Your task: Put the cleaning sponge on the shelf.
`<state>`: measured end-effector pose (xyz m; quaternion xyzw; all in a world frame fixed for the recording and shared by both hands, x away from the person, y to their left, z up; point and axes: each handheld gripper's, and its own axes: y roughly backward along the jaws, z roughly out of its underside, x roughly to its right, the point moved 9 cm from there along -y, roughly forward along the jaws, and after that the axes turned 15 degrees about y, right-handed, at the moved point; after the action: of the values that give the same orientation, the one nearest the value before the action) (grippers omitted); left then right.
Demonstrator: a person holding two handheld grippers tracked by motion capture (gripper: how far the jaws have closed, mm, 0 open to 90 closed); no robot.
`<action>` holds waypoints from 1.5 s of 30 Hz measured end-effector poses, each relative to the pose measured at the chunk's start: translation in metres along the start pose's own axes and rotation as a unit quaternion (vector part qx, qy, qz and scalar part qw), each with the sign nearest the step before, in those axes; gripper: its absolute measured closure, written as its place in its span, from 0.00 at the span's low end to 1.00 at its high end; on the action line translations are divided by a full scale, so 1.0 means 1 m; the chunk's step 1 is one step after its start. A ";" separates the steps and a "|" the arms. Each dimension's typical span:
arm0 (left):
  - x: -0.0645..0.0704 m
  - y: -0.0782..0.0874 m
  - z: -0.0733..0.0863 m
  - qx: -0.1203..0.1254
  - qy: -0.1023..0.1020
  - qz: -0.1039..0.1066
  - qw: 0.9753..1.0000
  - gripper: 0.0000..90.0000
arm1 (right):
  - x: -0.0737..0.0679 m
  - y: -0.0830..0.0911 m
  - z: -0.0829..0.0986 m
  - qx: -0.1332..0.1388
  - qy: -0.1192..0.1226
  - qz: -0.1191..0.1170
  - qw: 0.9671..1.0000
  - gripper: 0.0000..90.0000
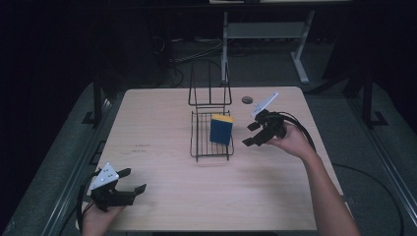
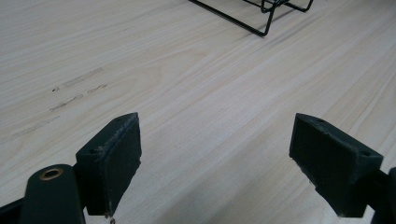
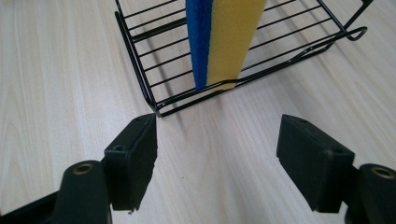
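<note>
Blue and yellow, the sponge point(image 3: 223, 39) stands on edge in the black wire rack point(image 3: 140, 70) near the middle of my worktop point(image 1: 162, 196). My right gripper point(image 1: 252, 133) sits just beside the rack, jaws spread wide and holding nothing; the sponge lies ahead of them, roughly in line with the gap between the jaws, not touching either one. My left gripper point(image 1: 134, 180) hovers near the worktop's front-left corner, well apart from the sponge, jaws spread over bare wood.

Matt pale wood table point(image 1: 162, 123), black wire rack point(image 3: 149, 88), seemingly foam sponge point(image 3: 231, 37)
</note>
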<state>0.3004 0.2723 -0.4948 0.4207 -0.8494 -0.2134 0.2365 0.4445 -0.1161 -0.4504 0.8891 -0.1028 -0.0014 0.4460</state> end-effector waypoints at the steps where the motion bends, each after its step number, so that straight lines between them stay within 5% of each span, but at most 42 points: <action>1: 0.000 -0.001 0.000 0.000 0.002 0.000 1.000 0.18 | -0.001 0.001 0.001 -0.001 -0.002 0.000 1.000 0.32; 45: 0.003 -0.004 -0.001 -0.001 -0.001 0.001 1.000 0.18 | -0.019 0.024 0.034 -0.011 -0.023 0.015 1.000 0.29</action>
<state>0.3017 0.2679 -0.4960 0.4195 -0.8498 -0.2144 0.2365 0.4188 -0.1535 -0.4529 0.8821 -0.1257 -0.0161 0.4537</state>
